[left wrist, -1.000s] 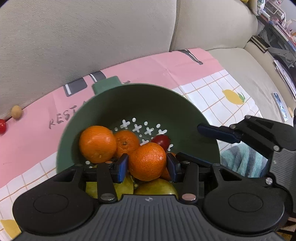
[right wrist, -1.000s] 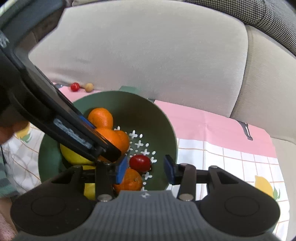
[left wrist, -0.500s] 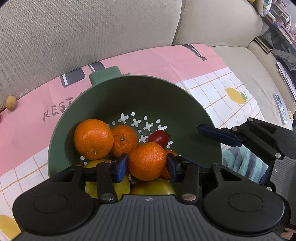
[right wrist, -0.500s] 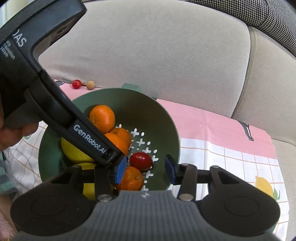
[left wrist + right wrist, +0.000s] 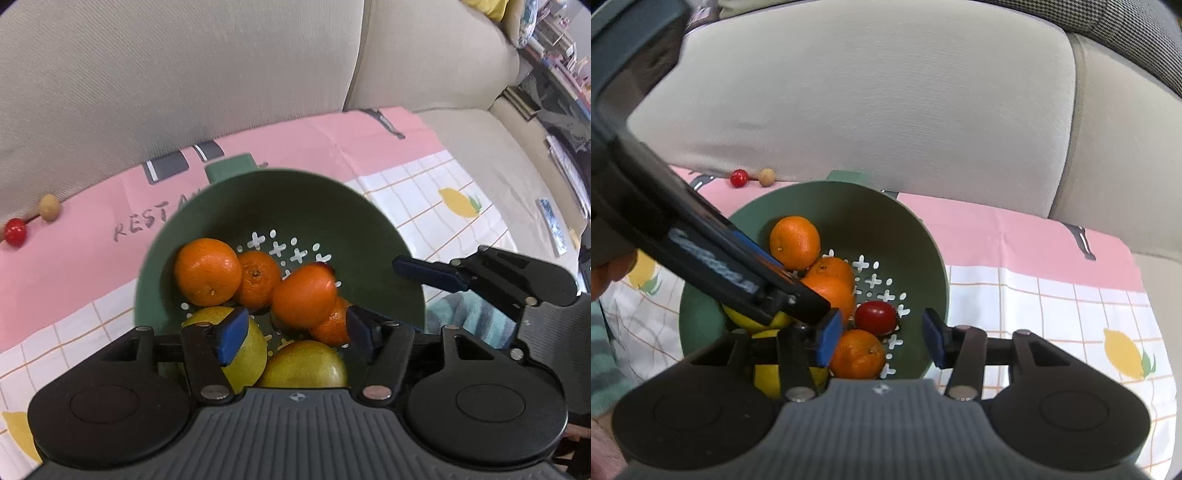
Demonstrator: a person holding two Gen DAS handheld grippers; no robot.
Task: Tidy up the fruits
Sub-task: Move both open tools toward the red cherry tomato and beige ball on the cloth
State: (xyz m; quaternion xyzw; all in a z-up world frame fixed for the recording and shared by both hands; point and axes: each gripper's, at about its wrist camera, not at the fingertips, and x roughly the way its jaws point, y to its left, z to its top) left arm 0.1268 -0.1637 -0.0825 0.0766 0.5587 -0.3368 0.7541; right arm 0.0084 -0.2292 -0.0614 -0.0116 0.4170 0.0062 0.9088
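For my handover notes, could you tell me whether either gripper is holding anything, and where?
Nothing is held. The opening left gripper has let go of the mandarin; the right gripper is opening too, gripping nothing.

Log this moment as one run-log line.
left gripper: jaws opening, clear of mandarin | mandarin: in green colander | right gripper: jaws opening, empty, over colander | loose: red ball
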